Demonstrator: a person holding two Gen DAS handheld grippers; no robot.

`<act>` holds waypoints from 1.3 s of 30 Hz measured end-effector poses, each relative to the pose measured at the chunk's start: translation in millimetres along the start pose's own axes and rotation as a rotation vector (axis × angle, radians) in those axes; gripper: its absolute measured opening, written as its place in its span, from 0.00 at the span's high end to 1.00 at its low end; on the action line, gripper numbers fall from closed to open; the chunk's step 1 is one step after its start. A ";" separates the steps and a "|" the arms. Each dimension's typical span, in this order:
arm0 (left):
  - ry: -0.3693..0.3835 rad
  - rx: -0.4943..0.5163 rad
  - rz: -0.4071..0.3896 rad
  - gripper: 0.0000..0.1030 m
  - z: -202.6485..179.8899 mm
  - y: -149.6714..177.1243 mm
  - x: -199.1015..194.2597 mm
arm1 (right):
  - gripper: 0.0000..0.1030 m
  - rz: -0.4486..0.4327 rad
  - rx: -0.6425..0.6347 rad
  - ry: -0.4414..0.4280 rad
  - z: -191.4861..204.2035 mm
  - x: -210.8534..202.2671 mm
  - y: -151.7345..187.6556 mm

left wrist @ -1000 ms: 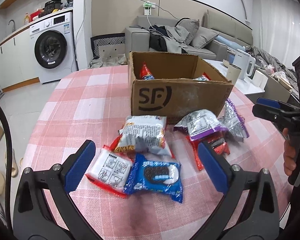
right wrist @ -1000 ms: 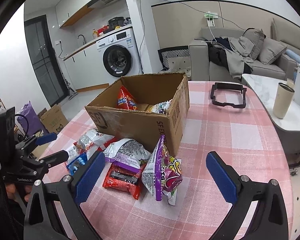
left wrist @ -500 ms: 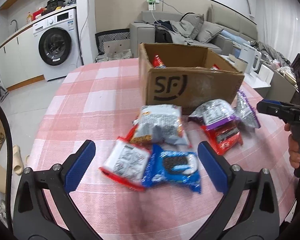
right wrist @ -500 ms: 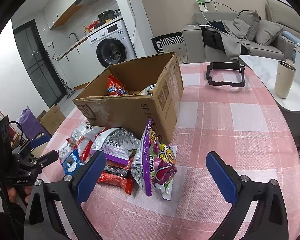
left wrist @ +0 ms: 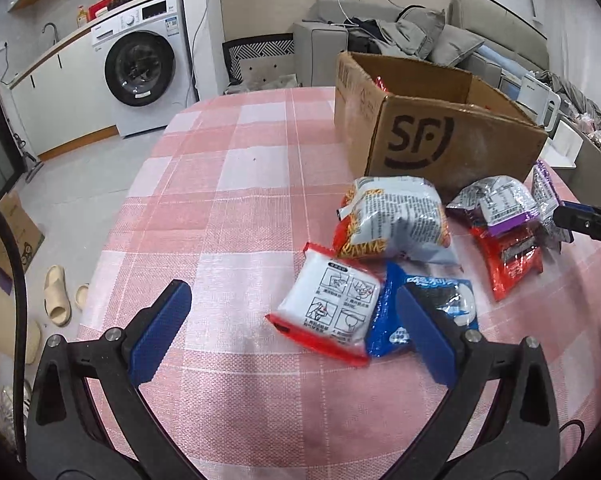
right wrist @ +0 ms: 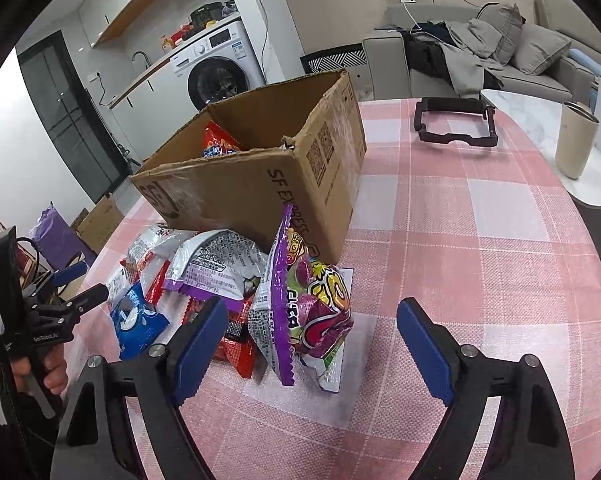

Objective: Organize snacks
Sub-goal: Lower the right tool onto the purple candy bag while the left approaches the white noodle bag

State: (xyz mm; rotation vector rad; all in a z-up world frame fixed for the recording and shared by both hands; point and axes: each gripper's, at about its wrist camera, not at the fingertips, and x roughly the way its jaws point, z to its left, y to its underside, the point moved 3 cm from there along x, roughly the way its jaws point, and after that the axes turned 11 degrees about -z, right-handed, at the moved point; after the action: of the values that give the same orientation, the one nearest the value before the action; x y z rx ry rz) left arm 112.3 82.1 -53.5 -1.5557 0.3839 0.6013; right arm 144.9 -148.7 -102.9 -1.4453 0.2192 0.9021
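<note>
The left tool [left wrist: 288, 328] is spread wide and holds nothing; the right tool [right wrist: 308, 344] is likewise wide apart and empty. Just ahead of the left tool, toward its right finger, lies a white-and-red packet [left wrist: 328, 314] flat on the table [left wrist: 228, 200], overlapping a blue cookie pack [left wrist: 424, 312] that sits partly behind that finger. Beyond them a silver chip bag [left wrist: 392, 220] leans puffed up, and farther ahead stands the cardboard box [left wrist: 452, 144], which already has at least one red bag inside.

Directly between the right tool's fingers a purple candy bag [right wrist: 312, 300] stands on edge, resting near the box corner; to its left lie a silver-purple bag [right wrist: 216, 264] and a red wrapper [right wrist: 236, 344], whose print is too small to read.

These packs are probably light, soft and air-filled, with slick film that could slide under a pinch. The crimped seam or a flat, less inflated middle seems the safest hold; squeezing a puffed belly hard might crush the contents or pop the bag.
</note>
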 end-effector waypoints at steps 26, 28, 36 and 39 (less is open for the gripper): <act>0.047 0.005 0.098 0.34 0.9 13.4 41.2 | 0.22 0.018 0.024 0.017 -3.9 10.6 5.0; 0.062 0.001 0.103 0.41 0.5 14.6 43.4 | 0.22 0.018 0.025 0.013 -3.0 11.5 5.4; 0.090 -0.030 0.092 0.51 4.0 14.4 41.1 | 0.24 0.025 0.042 0.001 0.7 17.4 8.2; 0.095 -0.028 0.081 0.51 2.4 13.0 34.7 | 0.30 0.022 0.060 -0.002 -1.9 18.8 8.0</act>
State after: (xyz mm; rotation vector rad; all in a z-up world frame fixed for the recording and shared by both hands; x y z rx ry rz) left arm 132.2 87.4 -84.3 -1.6051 0.5138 0.5989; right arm 153.0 -144.1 -121.2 -1.3885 0.2595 0.9077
